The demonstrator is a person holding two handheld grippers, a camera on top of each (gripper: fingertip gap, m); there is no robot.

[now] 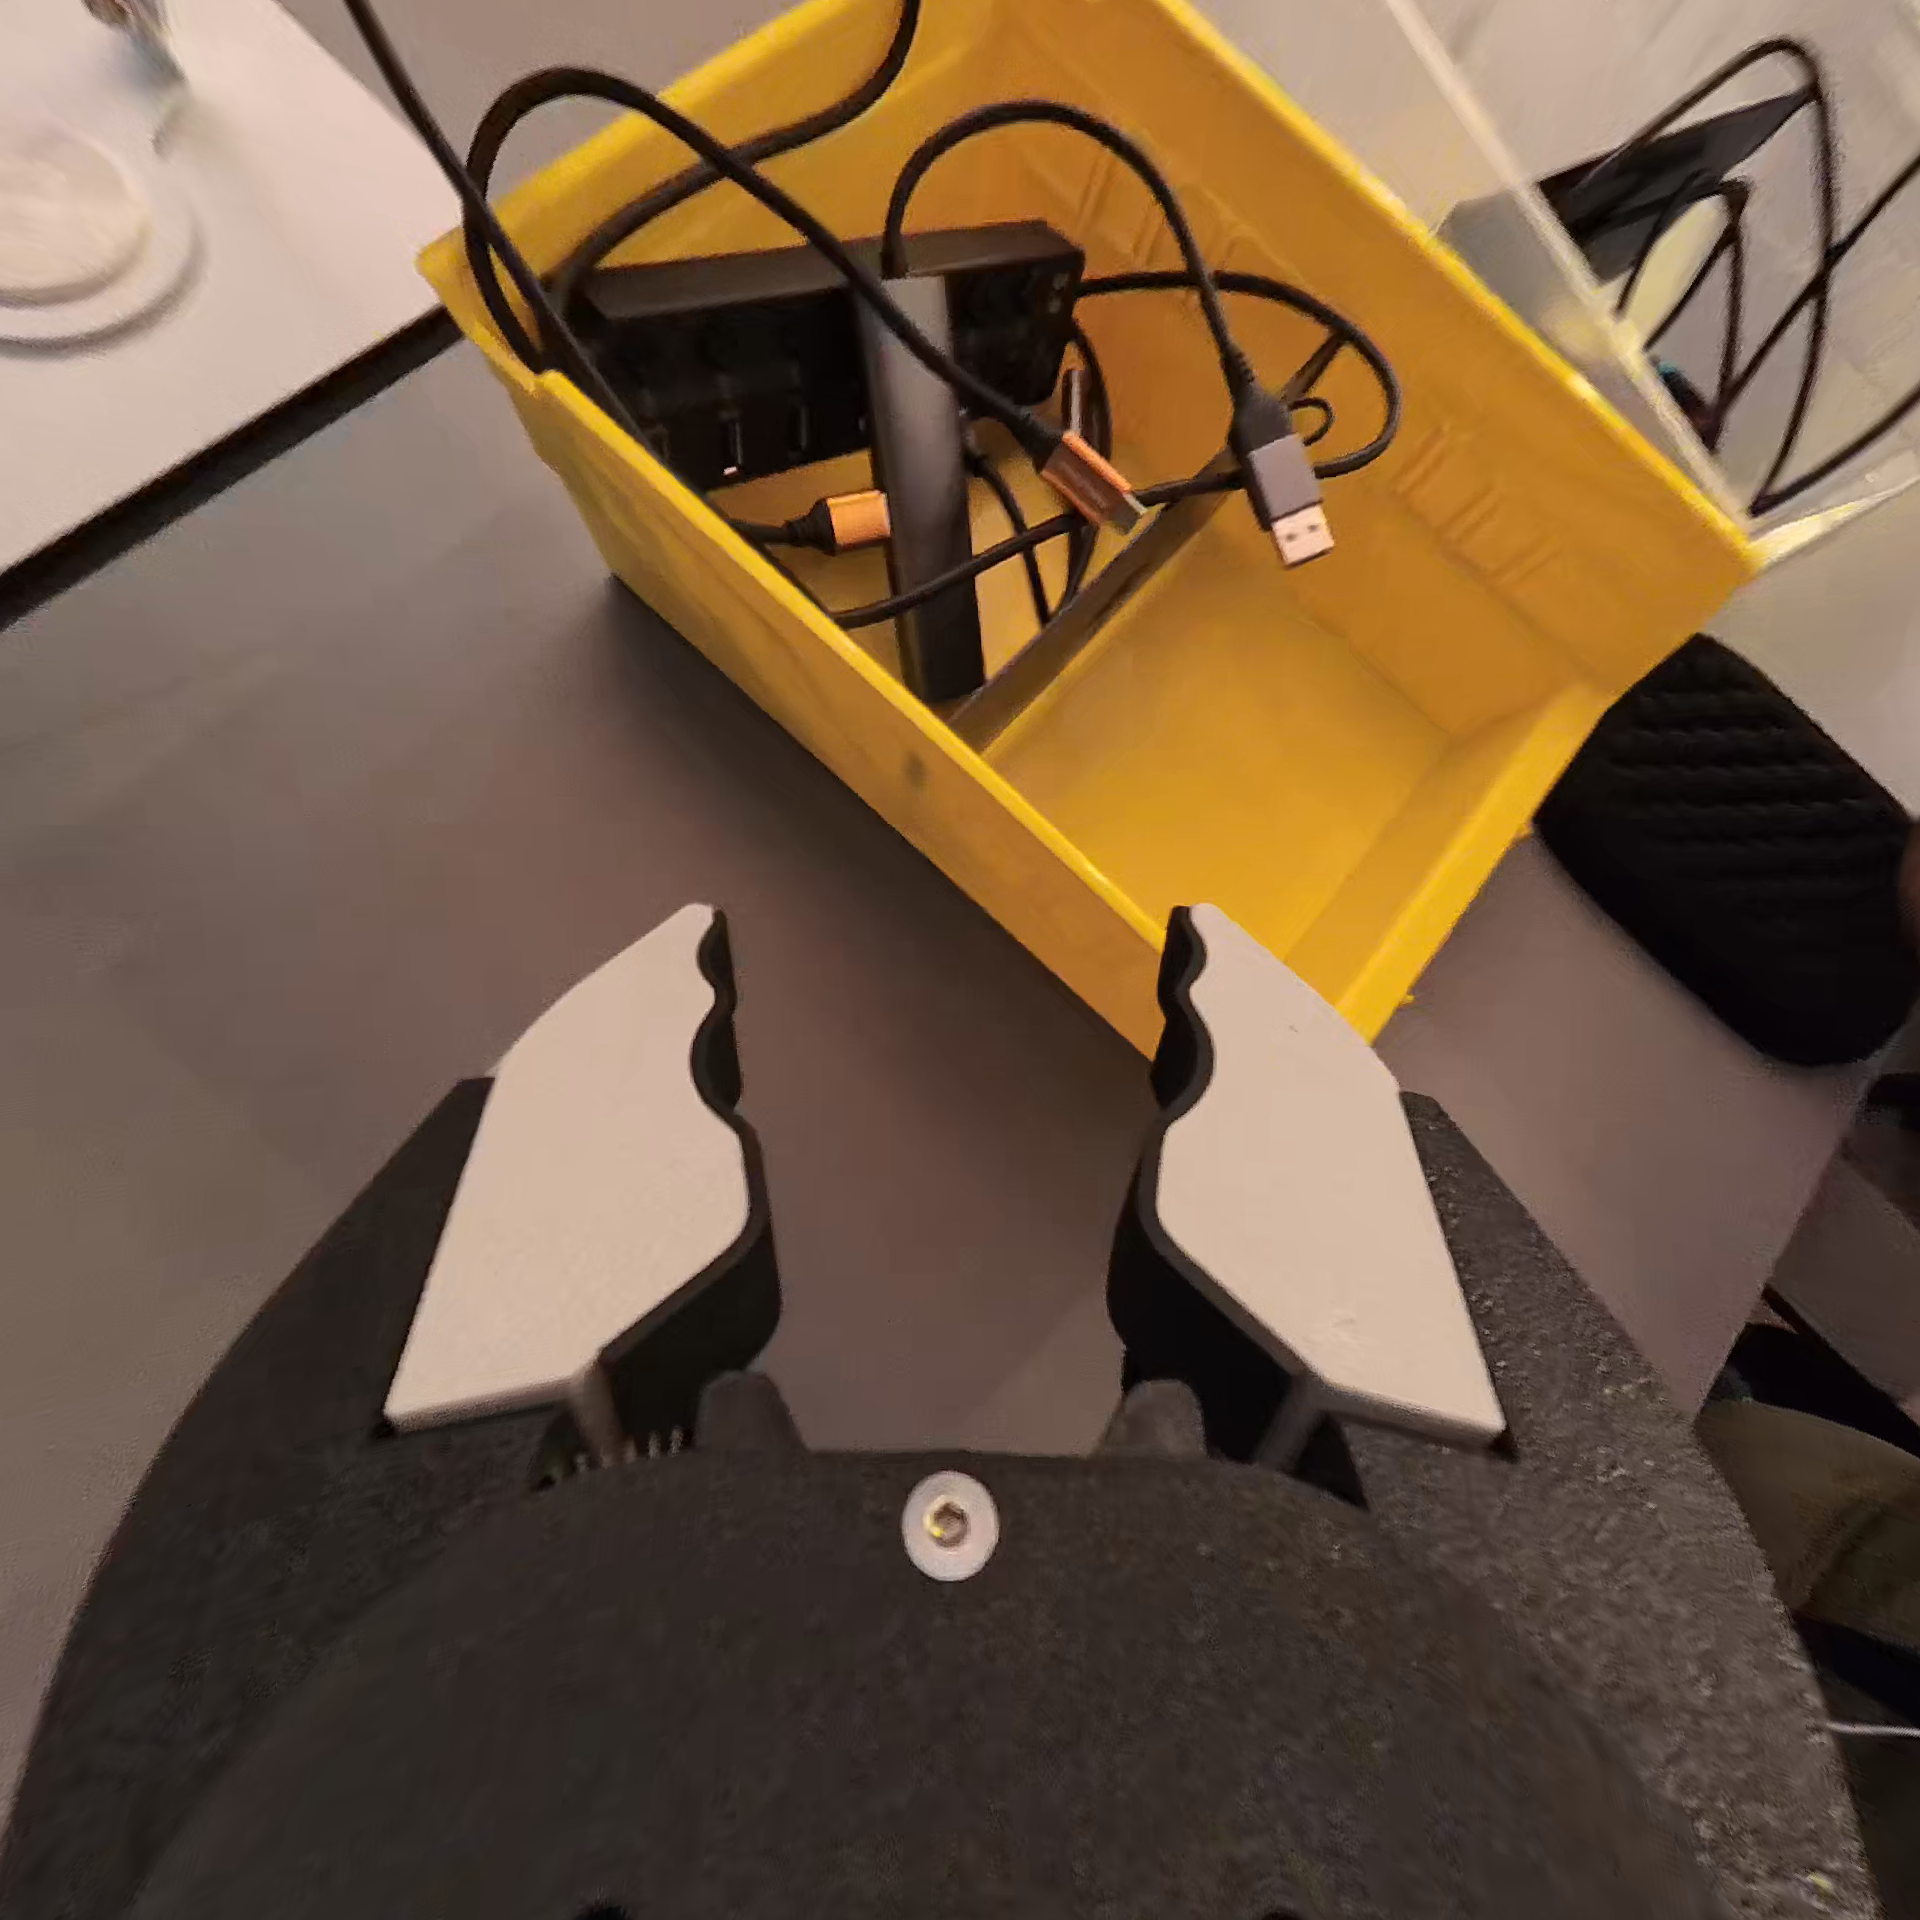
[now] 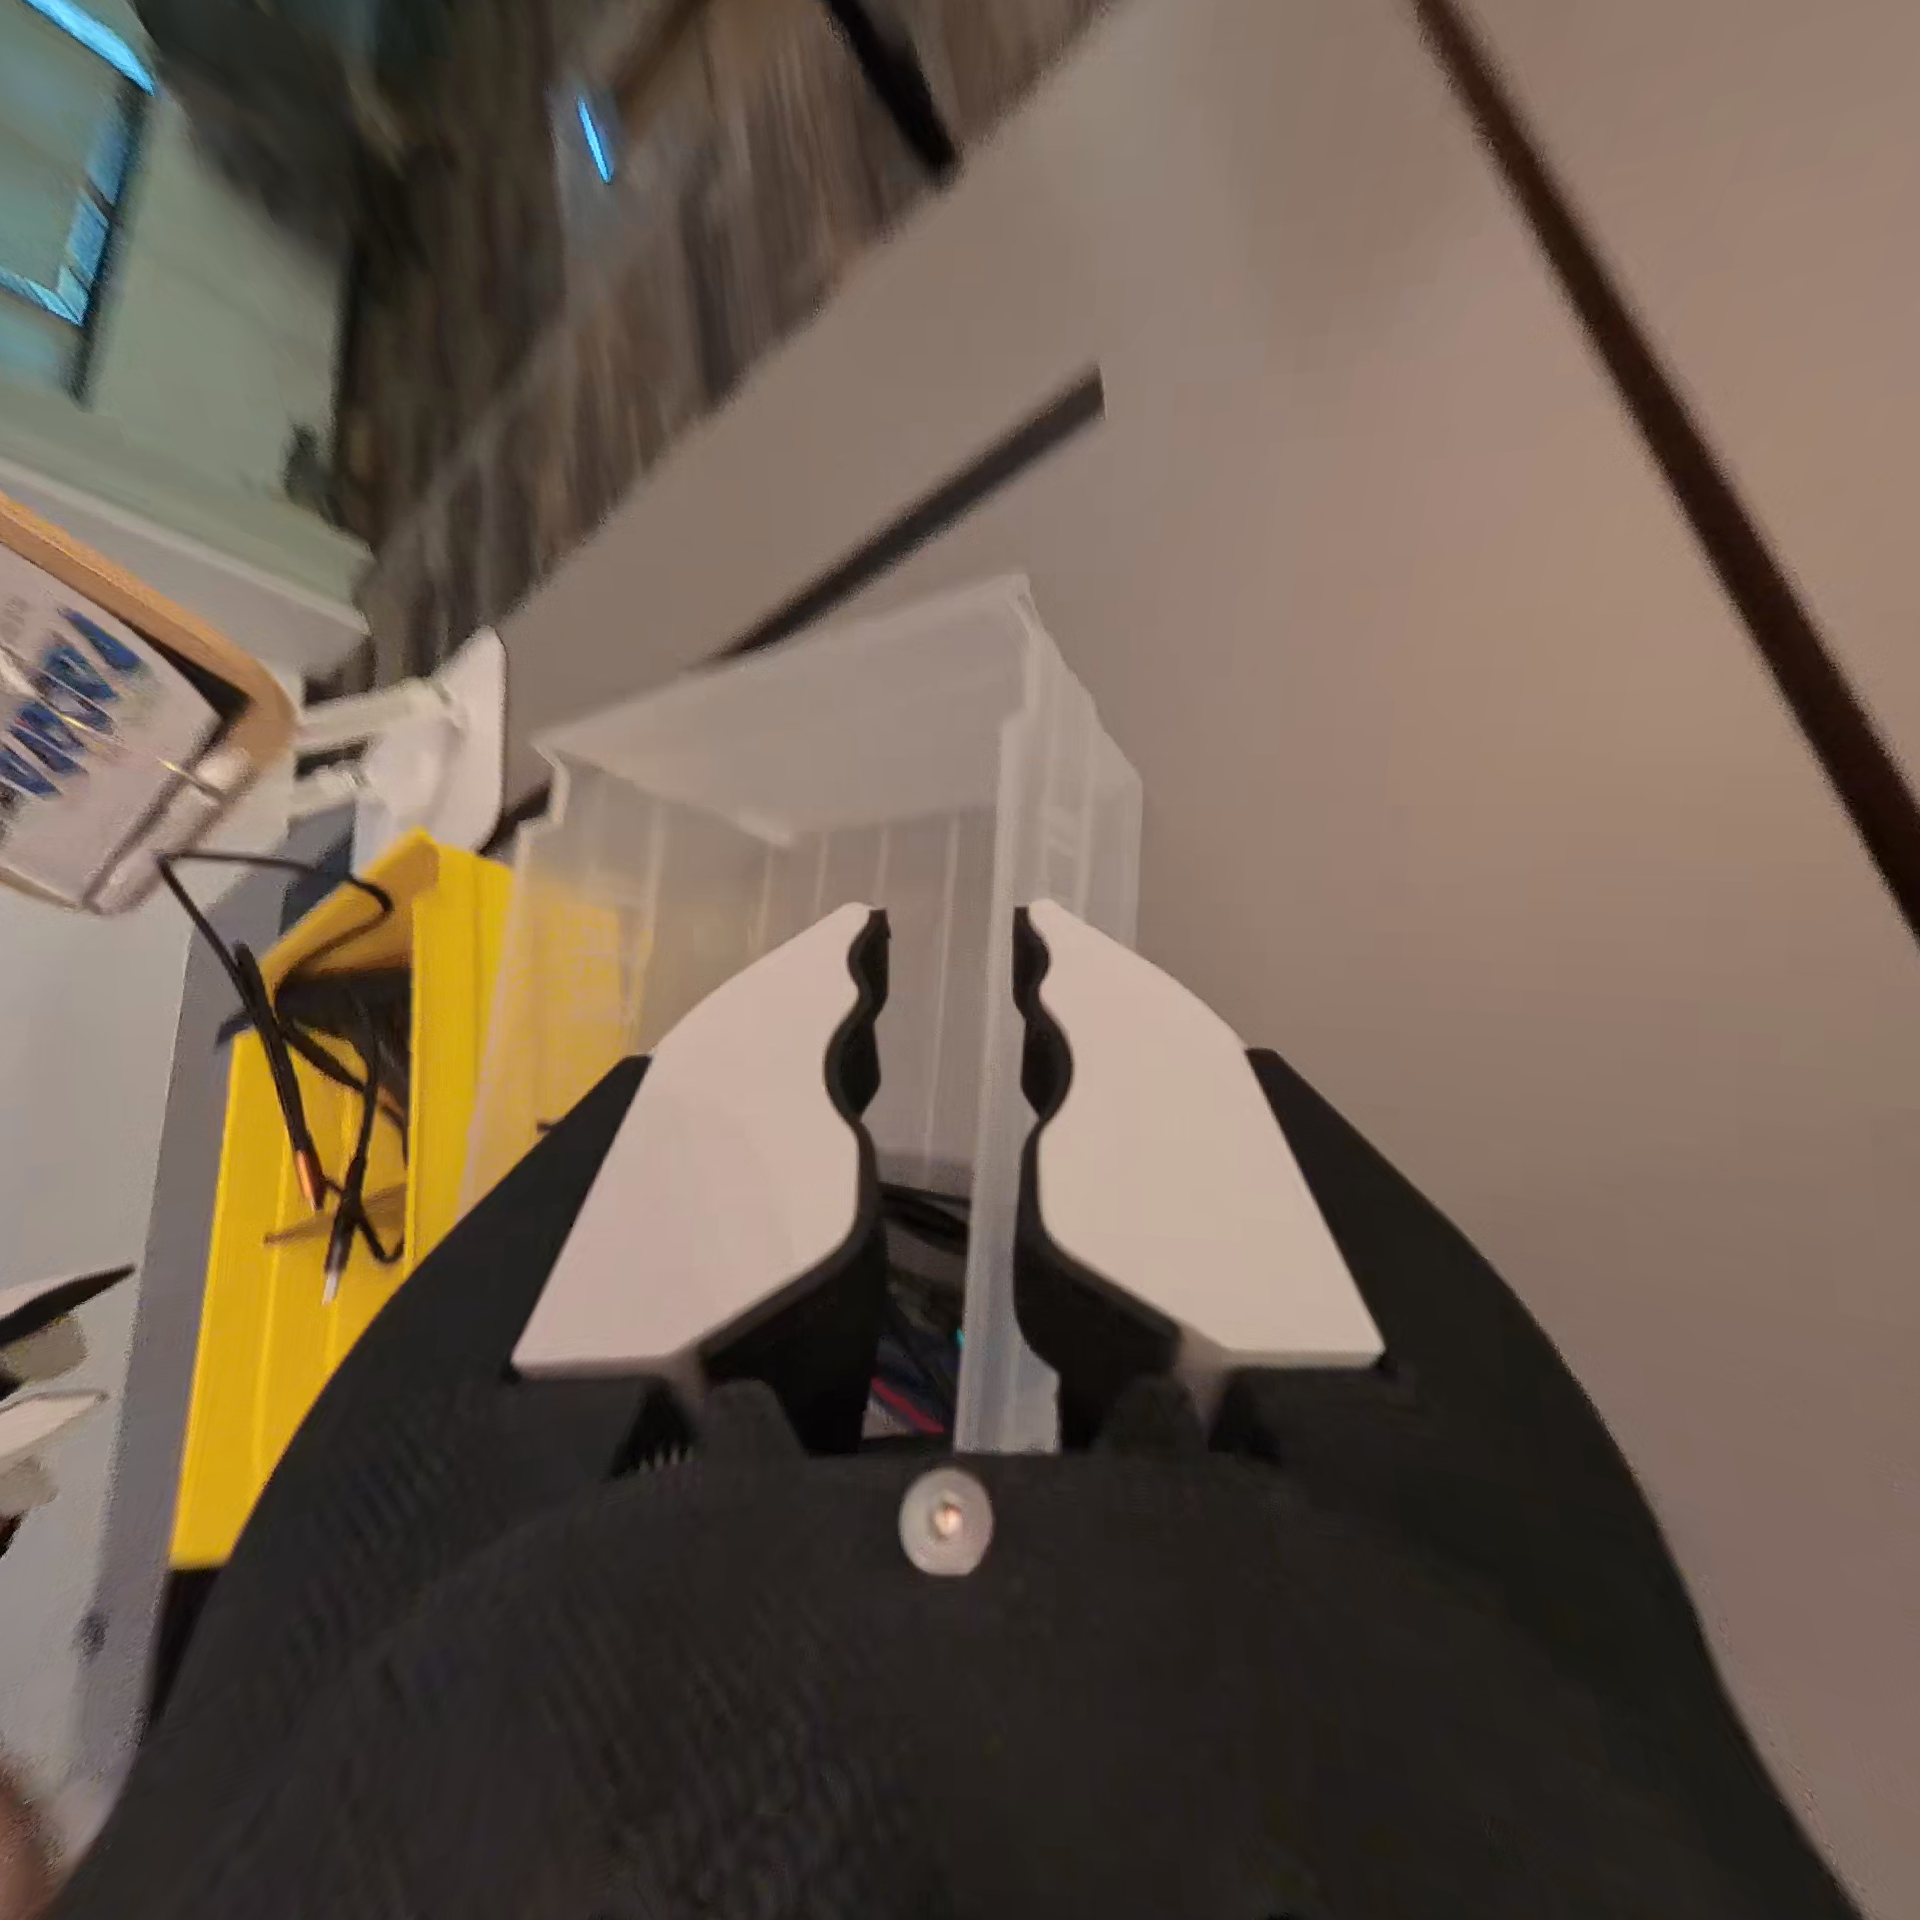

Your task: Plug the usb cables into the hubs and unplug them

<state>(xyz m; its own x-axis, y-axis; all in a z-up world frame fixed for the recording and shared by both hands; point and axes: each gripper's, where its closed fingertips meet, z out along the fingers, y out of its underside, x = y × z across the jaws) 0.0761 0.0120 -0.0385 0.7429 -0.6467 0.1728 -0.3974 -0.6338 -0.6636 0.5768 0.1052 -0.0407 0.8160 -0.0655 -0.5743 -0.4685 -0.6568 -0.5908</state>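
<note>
Left gripper: the left gripper (image 1: 945, 935) hangs over the dark table (image 1: 312, 831), its 2 jaws spread wide with nothing between them.
Right gripper: the right gripper (image 2: 951, 935) has its 2 jaws narrowly apart, astride the wall of a clear plastic bin (image 2: 852, 769); whether they press on it I cannot tell.
Bins: 2, the clear one and 1 yellow bin (image 1: 1299, 727), side by side.
Hubs: 2 in the far compartment of the yellow bin, 1 black hub (image 1: 727, 374) and 1 slim grey hub (image 1: 925, 488) that leans across it.
USB cables: several black cables (image 1: 1174, 208), tangled, in the same compartment; the number is not clear.
Plugs: 3 are visible, 2 orange plugs (image 1: 1091, 483) and 1 grey plug (image 1: 1288, 488); none sits in a port.
Near compartment: it holds nothing.
Surface: dark table, with a white table (image 1: 260, 208) next to it on the left.
Room: blurred in the right wrist view; a light wall (image 2: 1455, 727) is visible.
</note>
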